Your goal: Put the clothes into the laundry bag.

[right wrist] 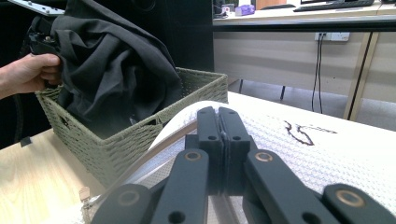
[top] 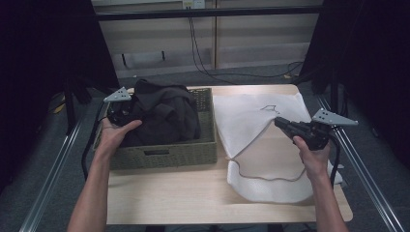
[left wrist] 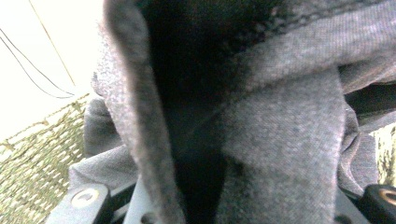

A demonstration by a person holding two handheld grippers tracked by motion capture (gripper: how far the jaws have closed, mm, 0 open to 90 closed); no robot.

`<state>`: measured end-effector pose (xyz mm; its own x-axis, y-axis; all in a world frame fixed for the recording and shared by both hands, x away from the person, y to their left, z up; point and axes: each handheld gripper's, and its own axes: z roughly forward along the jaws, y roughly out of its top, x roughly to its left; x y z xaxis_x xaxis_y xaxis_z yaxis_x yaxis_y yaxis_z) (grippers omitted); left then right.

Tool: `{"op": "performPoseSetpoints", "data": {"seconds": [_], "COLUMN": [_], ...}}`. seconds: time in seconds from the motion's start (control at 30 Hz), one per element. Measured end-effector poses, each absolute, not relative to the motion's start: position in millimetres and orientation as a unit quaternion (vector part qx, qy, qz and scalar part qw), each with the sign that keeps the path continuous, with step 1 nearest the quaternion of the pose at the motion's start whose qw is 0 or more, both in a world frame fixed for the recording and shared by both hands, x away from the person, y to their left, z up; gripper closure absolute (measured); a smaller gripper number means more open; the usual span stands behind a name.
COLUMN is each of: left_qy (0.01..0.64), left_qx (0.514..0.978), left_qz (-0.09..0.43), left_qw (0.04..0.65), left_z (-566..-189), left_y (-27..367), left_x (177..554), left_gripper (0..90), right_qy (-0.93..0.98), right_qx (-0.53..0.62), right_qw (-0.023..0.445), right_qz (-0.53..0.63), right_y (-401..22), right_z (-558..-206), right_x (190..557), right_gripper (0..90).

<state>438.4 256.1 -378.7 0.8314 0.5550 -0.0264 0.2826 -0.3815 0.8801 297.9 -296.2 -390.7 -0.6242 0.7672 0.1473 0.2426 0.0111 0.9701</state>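
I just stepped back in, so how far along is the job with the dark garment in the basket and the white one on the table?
Done: the white garment lies spread on the table. In hand: the left gripper grips the dark garment, bunched above the woven basket; the right gripper is shut over the white garment's edge, though fabric between the jaws isn't clear. Left: getting the dark garment fully out of the basket.

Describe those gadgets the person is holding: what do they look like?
Both are black handheld tools. The right gripper has two flat black jaws on hinged black links with brass-coloured rivets, and a black cable trailing behind. Each, including the left gripper, carries a grey three-cornered plate with small holes. Forearms are bare, no sleeves.
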Motion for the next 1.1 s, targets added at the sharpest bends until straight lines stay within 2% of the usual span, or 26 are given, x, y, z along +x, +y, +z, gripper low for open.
{"op": "performPoseSetpoints", "data": {"seconds": [1.1], "left_qy": [0.264], "left_qx": [0.747], "left_qz": [0.167], "left_qw": [0.588], "left_z": [-345], "left_y": [272], "left_x": [426], "left_gripper": [70.7], "right_qy": [0.676], "right_qx": [0.373], "right_qw": [0.22], "right_qz": [0.597], "right_y": [-295], "right_z": [-390], "right_x": [298], "right_gripper": [89.3]}}
